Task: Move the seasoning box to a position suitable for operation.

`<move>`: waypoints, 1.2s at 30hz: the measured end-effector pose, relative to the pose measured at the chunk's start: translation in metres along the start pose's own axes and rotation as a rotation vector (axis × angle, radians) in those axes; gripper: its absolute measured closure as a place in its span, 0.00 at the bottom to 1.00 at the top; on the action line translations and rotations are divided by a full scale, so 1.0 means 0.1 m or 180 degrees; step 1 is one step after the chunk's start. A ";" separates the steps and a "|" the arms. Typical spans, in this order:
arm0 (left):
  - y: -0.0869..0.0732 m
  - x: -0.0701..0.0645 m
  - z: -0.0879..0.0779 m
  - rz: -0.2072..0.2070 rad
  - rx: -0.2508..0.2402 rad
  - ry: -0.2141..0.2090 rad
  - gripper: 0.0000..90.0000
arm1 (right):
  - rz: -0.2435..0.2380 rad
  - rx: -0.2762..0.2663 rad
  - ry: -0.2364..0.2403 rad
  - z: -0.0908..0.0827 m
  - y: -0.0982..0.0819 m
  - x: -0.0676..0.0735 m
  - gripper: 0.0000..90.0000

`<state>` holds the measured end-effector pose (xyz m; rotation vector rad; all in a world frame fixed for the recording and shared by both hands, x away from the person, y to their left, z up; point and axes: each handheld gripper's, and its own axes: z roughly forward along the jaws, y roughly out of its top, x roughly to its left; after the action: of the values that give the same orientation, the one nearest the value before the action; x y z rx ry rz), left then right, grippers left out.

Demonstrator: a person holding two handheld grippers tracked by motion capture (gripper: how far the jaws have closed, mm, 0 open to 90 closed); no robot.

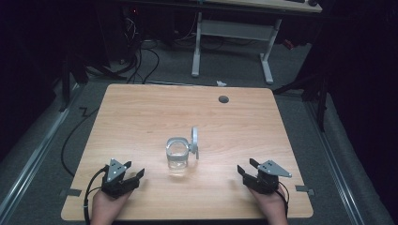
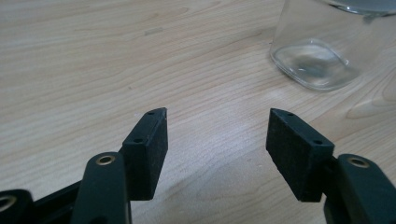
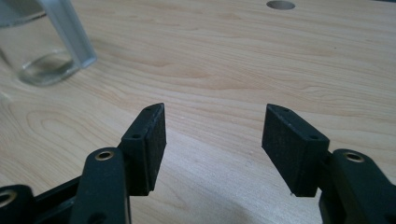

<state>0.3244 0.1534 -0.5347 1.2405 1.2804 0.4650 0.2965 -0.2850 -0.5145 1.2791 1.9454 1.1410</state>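
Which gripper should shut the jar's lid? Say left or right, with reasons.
Right, probably. The lid stands flipped open on the jar's right side, facing the right gripper. The left gripper, equally open and empty, sits across the glass body and suits steadying it instead.

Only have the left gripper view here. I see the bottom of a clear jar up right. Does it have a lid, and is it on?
Observer: The glass jar has a hinged lid, flipped open and standing up at its right side.
Operator: Where is the right gripper?
Observer: The right gripper is near the table's front edge, right of the jar, jaws open with nothing between them.
Operator: Anything else on the table?
Observer: A round hole in the wooden table near the far edge.
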 end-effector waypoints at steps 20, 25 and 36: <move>-0.04 -0.05 0.00 0.0123 -0.0107 0.0036 0.50 | 0.0015 0.0063 -0.0149 0.05 -0.06 -0.02 0.58; -0.04 -0.08 0.02 0.0103 -0.0072 0.0006 0.50 | -0.0012 0.0084 -0.0093 0.06 -0.06 0.00 0.61; -0.03 -0.25 0.11 0.0070 0.0018 -0.0090 0.52 | -0.0016 0.0043 -0.0045 0.04 -0.06 -0.01 0.60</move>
<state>0.3257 0.1266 -0.5277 1.2627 1.2460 0.4583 0.2975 -0.2855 -0.5216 1.2852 1.9481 1.1154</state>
